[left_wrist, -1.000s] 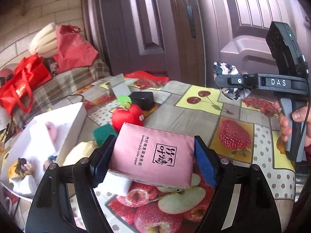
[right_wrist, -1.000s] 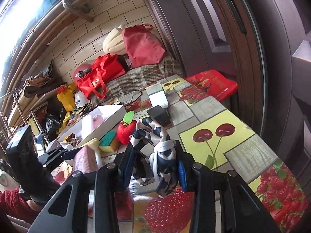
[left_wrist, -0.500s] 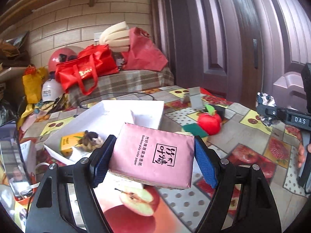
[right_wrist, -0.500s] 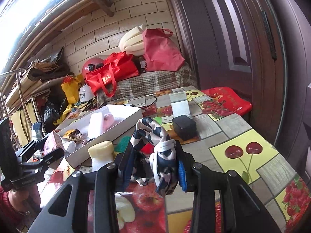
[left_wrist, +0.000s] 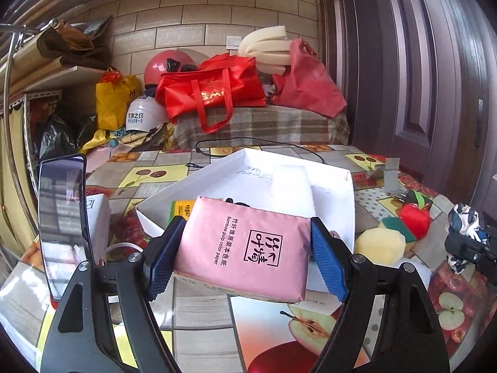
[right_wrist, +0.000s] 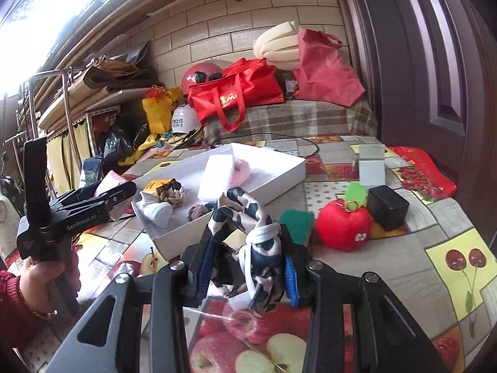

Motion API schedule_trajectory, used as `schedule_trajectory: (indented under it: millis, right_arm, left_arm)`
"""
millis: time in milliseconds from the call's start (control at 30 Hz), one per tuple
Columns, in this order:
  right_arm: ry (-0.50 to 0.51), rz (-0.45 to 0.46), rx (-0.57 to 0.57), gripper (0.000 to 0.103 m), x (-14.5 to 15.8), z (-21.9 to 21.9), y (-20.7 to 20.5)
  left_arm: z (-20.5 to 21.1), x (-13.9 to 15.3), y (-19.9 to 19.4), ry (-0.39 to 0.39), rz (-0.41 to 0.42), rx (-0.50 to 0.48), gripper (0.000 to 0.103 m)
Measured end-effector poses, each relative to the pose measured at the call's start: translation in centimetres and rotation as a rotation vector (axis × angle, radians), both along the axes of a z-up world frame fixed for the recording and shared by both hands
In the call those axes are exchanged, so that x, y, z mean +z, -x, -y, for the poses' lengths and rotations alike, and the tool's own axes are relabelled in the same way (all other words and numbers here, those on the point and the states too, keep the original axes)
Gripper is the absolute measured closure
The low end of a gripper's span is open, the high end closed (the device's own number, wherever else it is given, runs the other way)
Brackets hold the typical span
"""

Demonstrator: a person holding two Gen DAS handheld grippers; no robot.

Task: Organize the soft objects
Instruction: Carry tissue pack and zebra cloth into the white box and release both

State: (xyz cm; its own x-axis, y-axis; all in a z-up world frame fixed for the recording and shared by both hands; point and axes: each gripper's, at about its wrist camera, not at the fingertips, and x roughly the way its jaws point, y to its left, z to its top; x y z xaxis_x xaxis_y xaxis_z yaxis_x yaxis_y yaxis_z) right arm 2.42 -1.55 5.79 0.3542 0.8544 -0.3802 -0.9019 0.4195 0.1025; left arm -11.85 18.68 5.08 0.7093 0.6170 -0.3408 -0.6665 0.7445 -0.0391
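Note:
My left gripper (left_wrist: 245, 248) is shut on a pink tissue pack (left_wrist: 245, 251), held above the table just in front of the white box (left_wrist: 348, 214). From the right wrist view the left gripper (right_wrist: 124, 191) and its pink tissue pack (right_wrist: 108, 180) hang at the box's left end. My right gripper (right_wrist: 245, 267) is shut on a black-and-white patterned cloth (right_wrist: 248, 220), near the white box (right_wrist: 279, 174). The box holds a white foam block (right_wrist: 217, 177), a pink soft item (right_wrist: 243, 168), small white shoes (right_wrist: 158, 209) and dark scrunchies (right_wrist: 197, 211).
A red plush apple (right_wrist: 341, 227), a green sponge (right_wrist: 296, 222), a black box (right_wrist: 388, 206) and a grey stand (right_wrist: 371, 163) sit right of the box. A yellow sponge (left_wrist: 380, 244) lies by the box. A phone (left_wrist: 63, 223) stands at left. Bags and helmets crowd the bench behind.
Both grippers swung left across the table toward the white box, each keeping its load. The box now fills the middle of the left wrist view; the apple has shifted right.

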Motion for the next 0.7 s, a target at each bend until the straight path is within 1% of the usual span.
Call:
schedule_trajectory:
  millis: [200, 367, 567, 700]
  right_arm:
    - [0.029, 0.015, 0.061, 0.065, -0.3, -3.6, 1.5]
    - [0.042, 0.016, 0.083, 0.065, -0.5, -5.9, 2.0]
    - [0.046, -0.009, 0.089, 0.065, -0.6, -8.9, 1.8]
    - [0.053, -0.036, 0.087, 0.065, -0.6, -11.6, 1.6]
  left_arm:
    - [-1.6, 0.1, -0.7, -0.030, -0.006, 0.027, 0.023]
    - [-4.2, 0.0, -1.1, 0.025, 0.009, 0.070, 0.023]
    - [-6.4, 0.0, -2.2, 0.056, 0.018, 0.084, 0.023]
    - [-8.4, 0.0, -2.3, 0.096, 0.059, 0.123, 0.023]
